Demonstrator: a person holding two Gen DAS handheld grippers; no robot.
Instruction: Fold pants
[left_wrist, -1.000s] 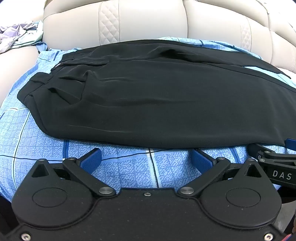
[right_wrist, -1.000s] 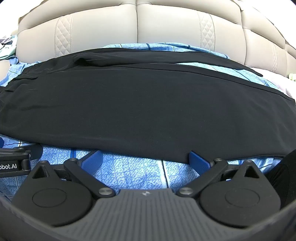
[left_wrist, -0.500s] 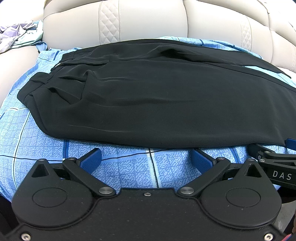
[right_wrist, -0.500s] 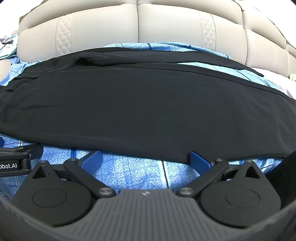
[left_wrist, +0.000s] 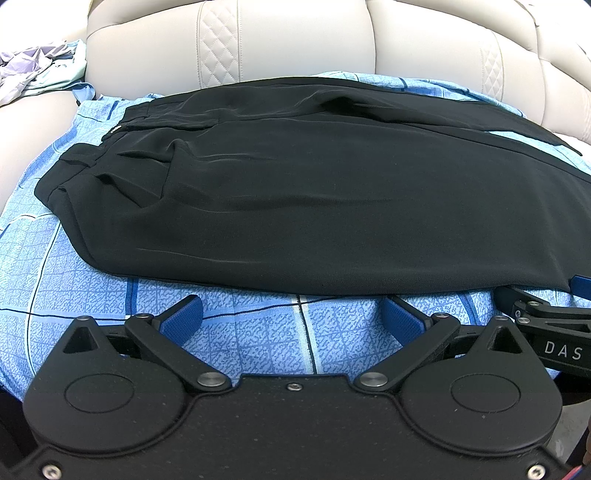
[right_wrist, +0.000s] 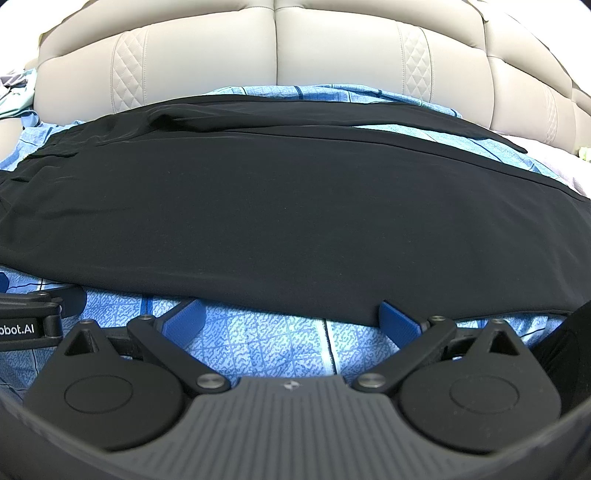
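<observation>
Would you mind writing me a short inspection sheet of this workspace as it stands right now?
Surface: blue patterned sheet spread over a cushioned seat.
Job's things: black pants lie flat across the sheet, waistband toward the left, one leg offset behind the other; not yet folded across.
Clutter: crumpled pale cloth at far left, off the sheet.
Grippers: left gripper and right gripper both open, fingers just short of the pants' near edge, holding nothing.
Cables: nothing seen.
Surroundings: beige quilted backrest behind the pants.
</observation>
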